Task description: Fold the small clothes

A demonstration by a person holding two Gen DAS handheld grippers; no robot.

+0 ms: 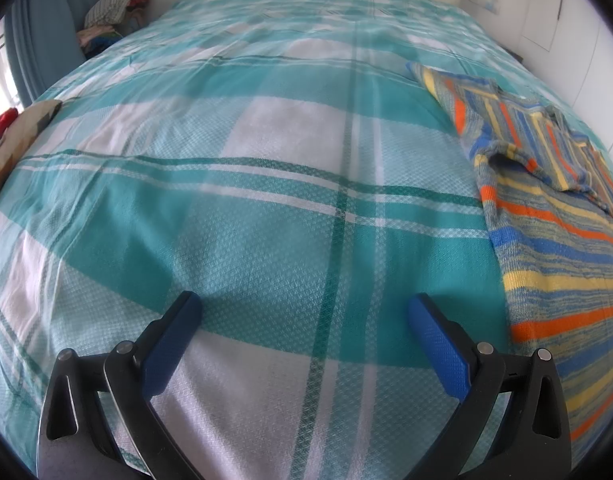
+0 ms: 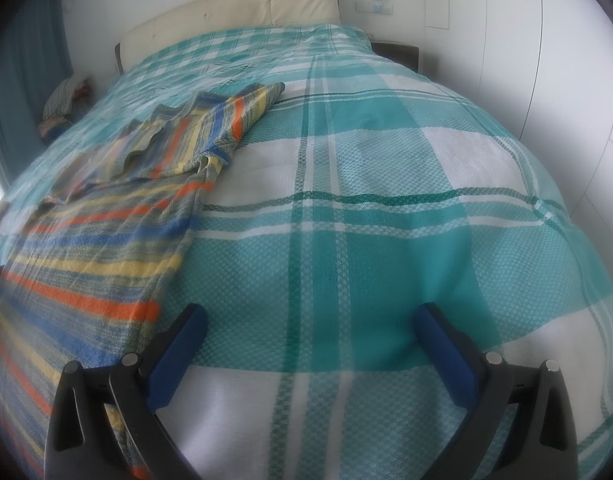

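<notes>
striped knit garment [image 2: 106,240] on bedspread [image 2: 386,240]

One striped garment [image 1: 554,216] is seen on one bed [image 1: 266,208], which is covered by one checked spread. Two tongs are counted, a left [image 1: 304,304] and a right [image 2: 310,314], each with two blue fingers [image 1: 170,344]. One clothes pile [image 1: 114,4] and one headboard [image 2: 234,12] are seen.

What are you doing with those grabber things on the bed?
A person holds a grabber in each hand to fold small clothes. A striped knitted top lies on the checked bedspread, one sleeve already folded across it. The left gripper and right gripper are both open, above the bedspread on either side of the top, holding nothing.
</notes>
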